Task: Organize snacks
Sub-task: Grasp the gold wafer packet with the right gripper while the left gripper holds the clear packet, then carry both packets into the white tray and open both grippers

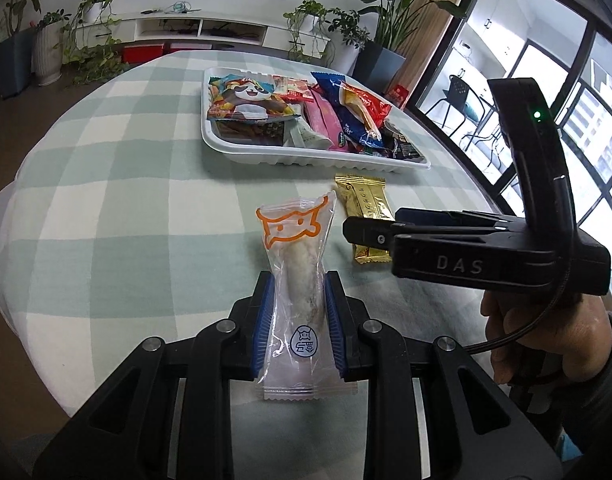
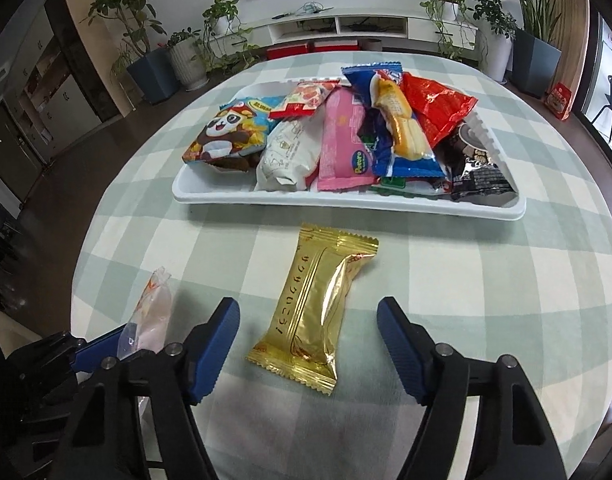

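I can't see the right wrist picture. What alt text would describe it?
A shiny gold foil snack packet lies on a green-and-white checked tablecloth between the open blue-padded fingers of the right gripper. Behind it sits a white rectangular tray piled with colourful snack packets; at left, the left gripper holds a clear plastic-wrapped snack.

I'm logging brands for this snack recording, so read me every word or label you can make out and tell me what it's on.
"DAS": on the side of the right gripper.
"Petitre", uncertain: blue oval on the pink packet in the white tray.
Gold wrapper, clear sausage packet in the left gripper, panda bag: characters too blurred to read.
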Available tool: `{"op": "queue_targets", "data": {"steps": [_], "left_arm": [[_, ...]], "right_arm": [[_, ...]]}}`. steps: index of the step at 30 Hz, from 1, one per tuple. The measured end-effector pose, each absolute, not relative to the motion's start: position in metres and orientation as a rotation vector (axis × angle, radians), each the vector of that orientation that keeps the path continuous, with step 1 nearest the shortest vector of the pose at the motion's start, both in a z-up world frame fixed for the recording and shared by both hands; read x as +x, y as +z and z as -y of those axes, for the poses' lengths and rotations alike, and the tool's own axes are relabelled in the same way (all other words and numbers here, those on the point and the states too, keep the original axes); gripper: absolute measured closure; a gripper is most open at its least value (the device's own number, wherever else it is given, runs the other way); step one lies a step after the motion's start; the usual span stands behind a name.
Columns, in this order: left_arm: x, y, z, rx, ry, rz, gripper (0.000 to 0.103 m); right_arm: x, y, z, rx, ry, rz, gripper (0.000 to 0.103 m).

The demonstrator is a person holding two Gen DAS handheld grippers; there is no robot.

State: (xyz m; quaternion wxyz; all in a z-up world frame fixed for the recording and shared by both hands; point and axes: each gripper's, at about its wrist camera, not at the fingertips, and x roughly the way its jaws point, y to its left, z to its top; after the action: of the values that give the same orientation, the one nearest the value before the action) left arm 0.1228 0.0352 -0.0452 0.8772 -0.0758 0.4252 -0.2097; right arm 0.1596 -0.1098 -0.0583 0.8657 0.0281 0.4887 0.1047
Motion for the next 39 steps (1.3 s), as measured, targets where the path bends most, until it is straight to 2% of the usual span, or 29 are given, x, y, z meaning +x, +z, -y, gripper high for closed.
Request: {"op": "queue_targets", "data": {"steps": [5, 8, 9, 13, 31, 39], "left_arm": [[0.124, -0.046, -0.036, -0.158, -0.430, -0.888, 0.080], [0.125, -0.046, -0.036, -0.155, -0.425, -0.886, 0.080], [0.125, -0.046, -0.036, -0.153, -0.423, -0.886, 0.080], [0.126, -0.047, -0.034, -0.143, -0.416, -0.886, 0.080], [0.129, -0.042, -0.035, -0.156, -0.410, -0.873, 0.080], [0.165, 0.006, -0.021, -0.132, -0.441, -0.792, 0.080]], "right_arm": [[0.157, -0.066, 0.104, -0.020, 0.200, -1.020, 0.036], [0.153, -0.065, 0.107, -0.054, 0.181, -1.010, 0.051], [0.152, -0.065, 0.109, -0.059, 0.177, -1.008, 0.059], [0.144, -0.063, 0.121, -0.037, 0.187, -1.003, 0.069], [0.114, -0.021, 0.192, 0.159, 0.154, -0.885, 0.070], [0.135, -0.003, 0.217, 0.181, 0.131, -0.845, 0.070]]}}
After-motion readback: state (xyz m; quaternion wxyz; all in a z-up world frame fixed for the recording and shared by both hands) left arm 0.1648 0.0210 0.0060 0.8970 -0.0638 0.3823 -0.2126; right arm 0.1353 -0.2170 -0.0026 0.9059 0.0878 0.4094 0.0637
